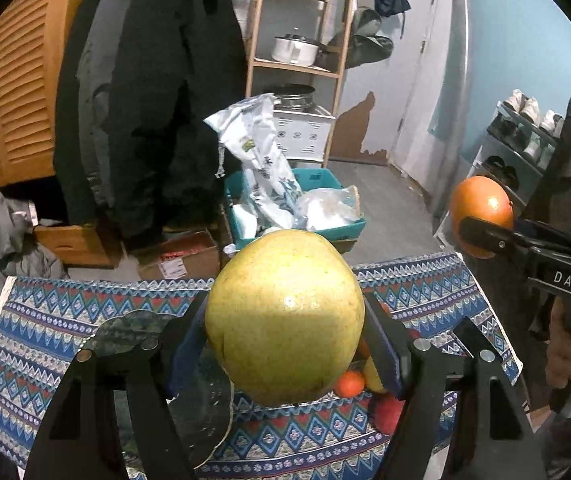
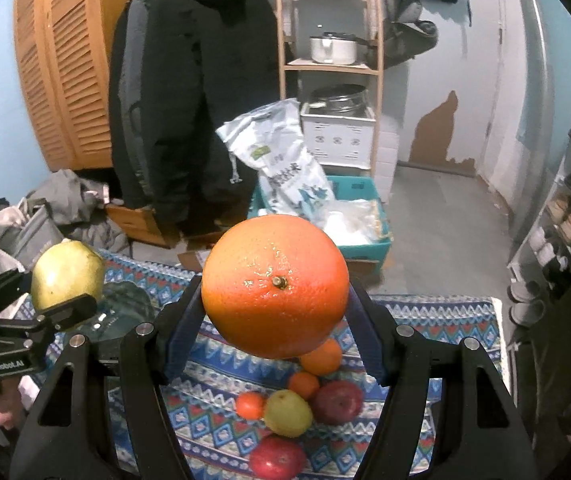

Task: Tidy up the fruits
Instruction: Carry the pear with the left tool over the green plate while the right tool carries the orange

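Left hand-held gripper [image 1: 285, 336] clamps a yellow pomelo [image 1: 284, 316] and right hand-held gripper [image 2: 275, 304] clamps a grapefruit [image 2: 274, 285], both held above the bench [image 2: 445, 320]. The loose fruit pile [image 2: 301, 404] lies directly below the right one, which is nearer; a dark plate [image 1: 201, 400] lies below the left.

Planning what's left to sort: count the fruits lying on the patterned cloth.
6: three oranges, a yellow-green pear, and two red apples, clustered below the right gripper. More may hide behind the held fruit.
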A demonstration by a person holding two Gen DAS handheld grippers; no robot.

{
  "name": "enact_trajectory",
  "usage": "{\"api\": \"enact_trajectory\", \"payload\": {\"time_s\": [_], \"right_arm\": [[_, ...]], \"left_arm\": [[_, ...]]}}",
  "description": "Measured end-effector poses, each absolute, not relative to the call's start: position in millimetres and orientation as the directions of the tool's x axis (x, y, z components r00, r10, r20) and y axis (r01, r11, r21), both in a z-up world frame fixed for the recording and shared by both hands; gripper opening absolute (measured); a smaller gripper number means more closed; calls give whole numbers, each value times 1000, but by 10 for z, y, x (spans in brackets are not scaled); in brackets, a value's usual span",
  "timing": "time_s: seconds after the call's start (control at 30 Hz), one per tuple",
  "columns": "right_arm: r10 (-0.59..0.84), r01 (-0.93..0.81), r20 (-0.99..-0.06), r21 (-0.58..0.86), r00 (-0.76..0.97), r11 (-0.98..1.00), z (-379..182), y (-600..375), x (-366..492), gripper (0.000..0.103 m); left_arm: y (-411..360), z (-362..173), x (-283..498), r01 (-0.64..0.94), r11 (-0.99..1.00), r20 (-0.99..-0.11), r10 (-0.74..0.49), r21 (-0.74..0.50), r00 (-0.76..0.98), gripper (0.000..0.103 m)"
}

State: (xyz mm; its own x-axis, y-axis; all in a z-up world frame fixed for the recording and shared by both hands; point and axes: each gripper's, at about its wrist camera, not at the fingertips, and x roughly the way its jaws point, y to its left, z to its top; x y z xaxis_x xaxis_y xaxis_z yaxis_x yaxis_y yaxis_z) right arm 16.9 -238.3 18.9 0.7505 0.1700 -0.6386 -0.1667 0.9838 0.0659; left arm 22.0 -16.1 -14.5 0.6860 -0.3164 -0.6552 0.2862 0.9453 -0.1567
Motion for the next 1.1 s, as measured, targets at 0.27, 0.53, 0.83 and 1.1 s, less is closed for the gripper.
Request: {"api": "enact_trajectory", "payload": {"time_s": [0.27,0.53,0.83,1.1], "right_arm": [[231,-238,-654,80,721,968,146,-1944,301,69],[293,-315,-677,96,675,944,59,-1450,460,69],[356,-384,-707,128,611,915,-105,-903,665,69],[373,-427,-743,129,556,895,-344,-500,801,69]], "left_arm": [[175,-184,208,230,959,-659,-280,-164,698,75],[548,-313,220,160,974,-677,-227,-161,700,75],[1024,-681,263,65,986,-728,-156,-152,667,75],[1399,-1147,324,-19,988,-787,-109,-151,608,75]]}}
